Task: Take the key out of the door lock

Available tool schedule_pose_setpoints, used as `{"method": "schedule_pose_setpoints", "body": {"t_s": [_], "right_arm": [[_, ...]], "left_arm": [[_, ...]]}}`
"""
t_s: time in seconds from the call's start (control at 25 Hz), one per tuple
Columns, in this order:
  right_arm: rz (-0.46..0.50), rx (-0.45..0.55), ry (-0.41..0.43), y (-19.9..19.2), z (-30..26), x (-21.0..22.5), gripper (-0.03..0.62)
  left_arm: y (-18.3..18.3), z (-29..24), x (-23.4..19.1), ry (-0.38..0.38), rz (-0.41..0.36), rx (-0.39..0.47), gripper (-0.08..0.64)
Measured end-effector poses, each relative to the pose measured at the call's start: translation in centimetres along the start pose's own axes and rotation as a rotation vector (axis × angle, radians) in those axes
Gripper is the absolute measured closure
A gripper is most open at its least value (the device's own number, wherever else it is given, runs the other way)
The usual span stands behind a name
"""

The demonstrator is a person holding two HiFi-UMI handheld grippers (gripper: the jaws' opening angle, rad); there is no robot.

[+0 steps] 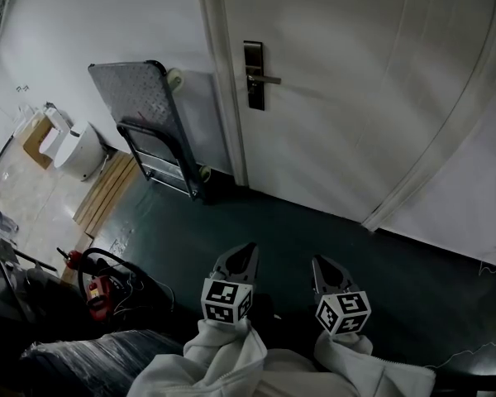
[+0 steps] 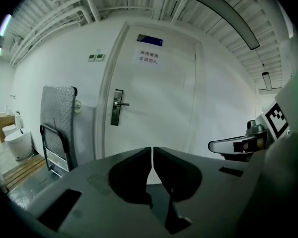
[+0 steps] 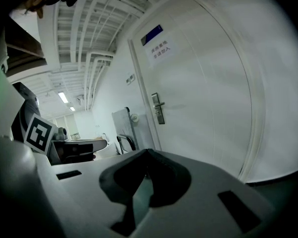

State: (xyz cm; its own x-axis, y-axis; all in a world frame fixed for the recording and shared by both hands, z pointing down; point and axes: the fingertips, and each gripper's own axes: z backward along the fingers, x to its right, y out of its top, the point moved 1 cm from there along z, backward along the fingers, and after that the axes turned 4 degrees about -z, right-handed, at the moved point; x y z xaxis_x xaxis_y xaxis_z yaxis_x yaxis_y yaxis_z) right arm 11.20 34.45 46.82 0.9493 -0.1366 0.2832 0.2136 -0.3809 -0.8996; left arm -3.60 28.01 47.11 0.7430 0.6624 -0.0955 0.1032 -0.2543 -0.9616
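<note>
Door lock on a shut white door — key not made out

The door lock [image 1: 254, 75] is a tall, narrow, dark metal plate set upright near the left edge of a white door [image 1: 355, 98], close beside the door frame [image 1: 223, 73]. A slim silvery lever handle [image 1: 267, 78] sticks out level from the upper half of the plate, pointing right, toward the middle of the door. Below the handle the plate looks dark and plain — whether a key sits in it cannot be told from any view, as the lock shows small and far off in all three.
</note>
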Motion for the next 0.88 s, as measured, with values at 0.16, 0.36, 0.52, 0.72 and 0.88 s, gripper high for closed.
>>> {"method": "schedule_pose_setpoints", "body": {"t_s": [0.16,0.36,0.52,0.72,0.88], "right_arm": [[0.002,0.000,0.004,0.1,0.2,0.8,0.540],[0.007,-0.013,0.024,0.2,-0.7,0.9,0.540],[0.016,-0.018,0.030,0.1,-1.3,0.8,0.540],[0.019,-0.026,0.028,-0.1,-3.2,1.0,0.540],[0.027,-0.036,0.033,0.5,-5.4,1.1,0.540]], "left_arm": [[0.2,-0.2,0.8,0.006,-0.008,0.008,0.537],[0.2,-0.2,0.4,0.026,-0.004,0.008,0.537],[0.2,-0.3,-0.2,0.035,-0.001,0.012,0.537],[-0.4,-1.3,-1.7,0.040,0.011,0.010,0.537],[-0.2,-2.9,-3.3,0.041,0.025,0.013,0.537]]}}
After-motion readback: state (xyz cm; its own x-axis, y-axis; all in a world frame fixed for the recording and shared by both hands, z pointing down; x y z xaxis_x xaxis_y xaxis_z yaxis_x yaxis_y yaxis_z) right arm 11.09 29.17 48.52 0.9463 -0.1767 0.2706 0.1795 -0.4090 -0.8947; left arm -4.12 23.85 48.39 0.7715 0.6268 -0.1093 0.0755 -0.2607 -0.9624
